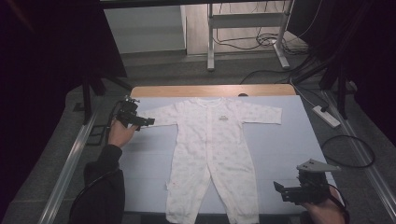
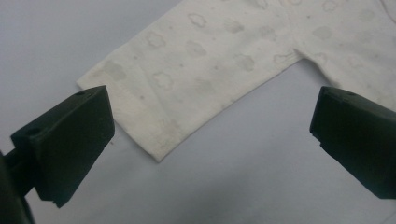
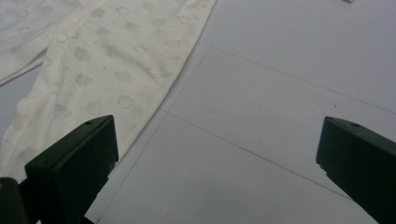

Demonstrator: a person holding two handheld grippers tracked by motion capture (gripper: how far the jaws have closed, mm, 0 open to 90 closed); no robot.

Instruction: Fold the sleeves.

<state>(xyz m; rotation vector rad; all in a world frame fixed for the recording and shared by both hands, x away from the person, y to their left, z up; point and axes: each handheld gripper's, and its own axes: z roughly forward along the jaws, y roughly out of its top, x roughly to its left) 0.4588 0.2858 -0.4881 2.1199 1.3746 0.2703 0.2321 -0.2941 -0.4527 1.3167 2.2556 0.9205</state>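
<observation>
A white baby romper (image 1: 212,154) lies spread flat on its back on the pale blue table cover (image 1: 280,144), collar toward the far wooden edge, both sleeves out sideways and both legs running down toward the person; this romper is the landmark for everything else. Judging by how smooth and fully open it lies, the work of folding it has not started: no sleeve is turned in and no leg is doubled up. The left gripper (image 1: 140,122) sits just beside the cuff of the romper's left-hand sleeve (image 2: 154,93); in the left gripper view its jaws stand wide apart, one on each side of the sleeve end, low over the cloth and holding nothing. Whether either jaw touches the fabric cannot be told. The right gripper (image 1: 299,189) hangs to the right of the romper's right-hand leg (image 3: 102,79), near the hem and apart from it, its jaws likewise spread with bare cover between them. What seems to be in hand is the first grasp, on the sleeve cuff; closing on it, carrying the sleeve inward, and everything after that remains to be done.
</observation>
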